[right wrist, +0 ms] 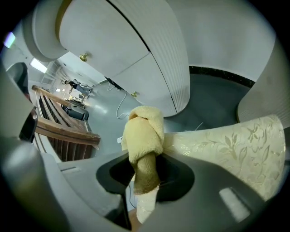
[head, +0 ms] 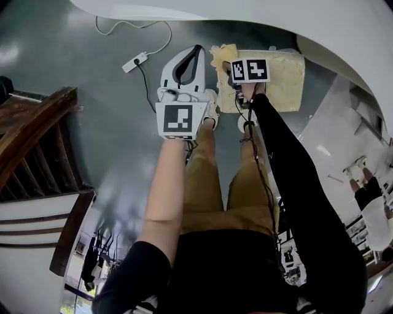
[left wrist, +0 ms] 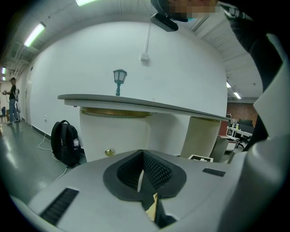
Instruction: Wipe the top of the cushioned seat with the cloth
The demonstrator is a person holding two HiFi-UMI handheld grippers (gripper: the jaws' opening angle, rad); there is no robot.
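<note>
In the head view the cushioned seat (head: 279, 76), cream with a leaf pattern, stands on the floor ahead of the person's feet. A yellow cloth (head: 222, 57) lies bunched at its left edge, and my right gripper (head: 232, 68) is shut on it. The right gripper view shows the cloth (right wrist: 144, 140) knotted up between the jaws of the right gripper (right wrist: 145, 174), over the seat top (right wrist: 226, 138). My left gripper (head: 195, 50) hangs over the bare floor just left of the seat. In its own view the left gripper (left wrist: 143, 168) has its jaws shut with nothing in them.
A white curved counter (head: 245, 12) runs behind the seat. A power strip with a cable (head: 135, 62) lies on the grey floor at the left. A wooden bench (head: 34, 138) stands further left. A black backpack (left wrist: 65, 142) leans by the counter; a person (left wrist: 12, 97) stands far off.
</note>
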